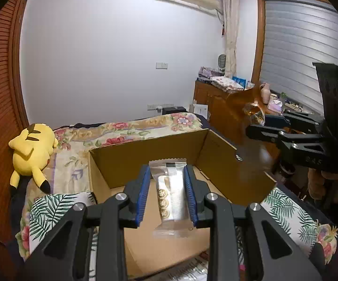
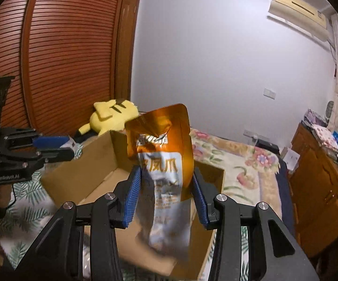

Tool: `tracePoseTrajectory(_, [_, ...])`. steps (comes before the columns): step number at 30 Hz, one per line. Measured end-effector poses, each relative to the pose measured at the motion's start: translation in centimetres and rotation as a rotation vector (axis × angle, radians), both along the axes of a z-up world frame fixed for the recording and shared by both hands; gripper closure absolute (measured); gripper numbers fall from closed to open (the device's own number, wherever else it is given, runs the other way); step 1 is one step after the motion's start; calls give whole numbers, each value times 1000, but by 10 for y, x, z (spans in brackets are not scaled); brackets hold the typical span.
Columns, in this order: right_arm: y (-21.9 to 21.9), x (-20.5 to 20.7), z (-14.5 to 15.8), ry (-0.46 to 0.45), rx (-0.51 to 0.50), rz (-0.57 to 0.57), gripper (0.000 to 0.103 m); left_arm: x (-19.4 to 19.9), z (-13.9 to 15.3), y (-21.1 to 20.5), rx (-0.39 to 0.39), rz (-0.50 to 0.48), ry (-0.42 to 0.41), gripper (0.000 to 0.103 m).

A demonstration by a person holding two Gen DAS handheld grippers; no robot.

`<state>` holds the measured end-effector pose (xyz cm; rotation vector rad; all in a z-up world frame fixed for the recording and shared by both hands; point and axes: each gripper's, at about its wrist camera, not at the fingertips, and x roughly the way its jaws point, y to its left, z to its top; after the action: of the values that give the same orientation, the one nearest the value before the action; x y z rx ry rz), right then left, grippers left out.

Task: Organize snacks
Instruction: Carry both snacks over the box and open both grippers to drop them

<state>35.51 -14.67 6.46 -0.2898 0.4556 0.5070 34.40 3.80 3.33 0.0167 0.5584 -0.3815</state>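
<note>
An open cardboard box (image 1: 145, 154) sits on the bed, also in the right wrist view (image 2: 80, 173). My left gripper (image 1: 167, 182) is shut on a clear-and-white wrapped snack (image 1: 170, 194), held above the box's inside. It shows from the side in the right wrist view (image 2: 68, 148). My right gripper (image 2: 166, 187) is shut on an orange snack bag (image 2: 162, 154), blurred at its lower end, held above the box. It also shows in the left wrist view (image 1: 258, 124) at the right, beyond the box's right wall, with the orange bag (image 1: 251, 107).
A yellow plush toy (image 1: 31, 152) lies on the floral bedding left of the box. A leaf-print cloth (image 1: 51, 208) lies under the box's near side. A wooden cabinet (image 1: 213, 98) with clutter stands right of the bed. A slatted wooden wardrobe (image 2: 63, 53) stands at left.
</note>
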Motion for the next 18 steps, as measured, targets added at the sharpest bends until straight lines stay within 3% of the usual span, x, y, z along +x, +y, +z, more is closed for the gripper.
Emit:
tracePoseTrajectory(4, [9,20,-11,16,0,-6,71,13,-12,-4,16,2,26,76])
tracePoseTrajectory(12, [24,34,-46,100,-14,11,81,28,-41,-5,35,18,104,75])
tracePoseTrajectory(18, [29,32,-60,151,-33,16,83,28,-51,-11,54,20,144,75])
